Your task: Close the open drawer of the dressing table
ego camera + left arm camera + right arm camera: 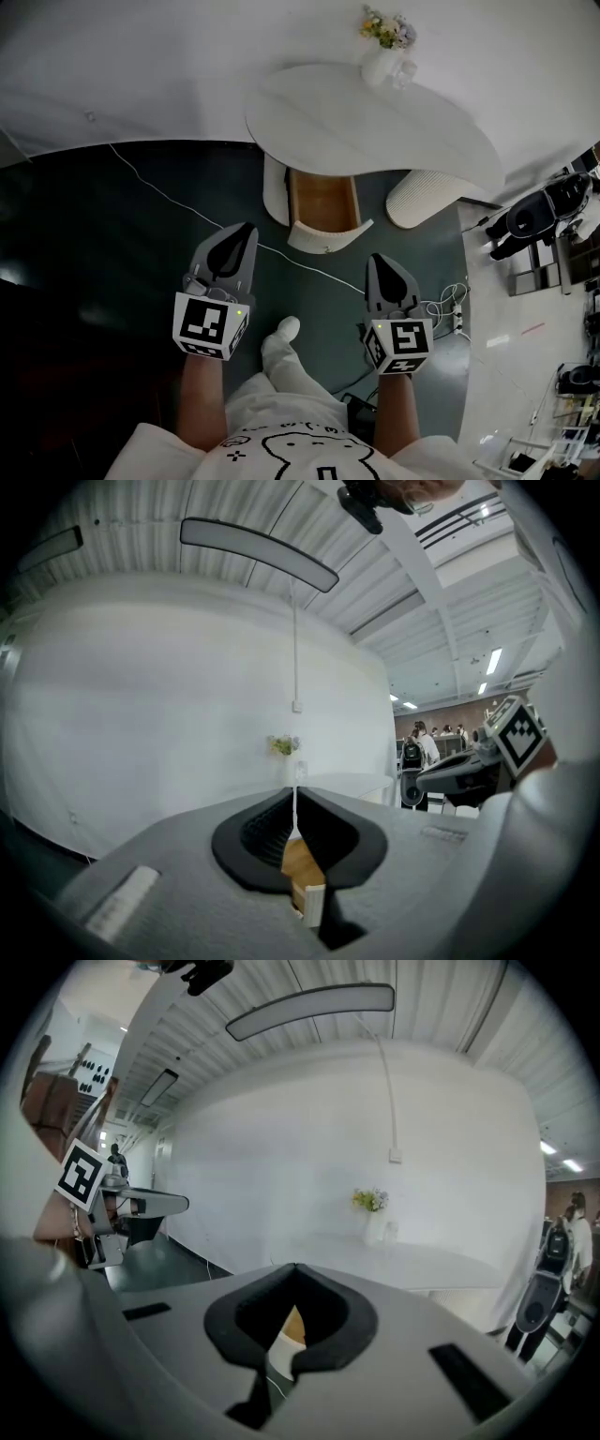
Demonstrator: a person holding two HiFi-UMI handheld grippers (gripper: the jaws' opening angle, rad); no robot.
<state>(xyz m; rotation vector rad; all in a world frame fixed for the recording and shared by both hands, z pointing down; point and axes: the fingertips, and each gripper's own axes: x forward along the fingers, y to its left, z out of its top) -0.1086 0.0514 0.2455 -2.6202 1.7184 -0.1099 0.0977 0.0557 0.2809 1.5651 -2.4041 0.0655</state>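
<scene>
Marker cubes on both grippers: black-and-white square patterns, no readable words. White shirt (300, 450) at the bottom edge carries a line drawing.

Dressing table (375, 127): white, curved top, set against the white wall. Vase of flowers (385, 49) at its far edge.

Drawer (323, 202): pulled out from under the table top, between the two white supports. Wooden inside exposed; curved white front faces the person. Long axis runs from wall toward person.

Left tongs (247, 230): tips together, nothing between them, aimed at the drawer, short of it.

Right tongs (378, 260): tips together, empty, also short of the drawer front.

White cable (159, 192) crosses the dark floor.
</scene>
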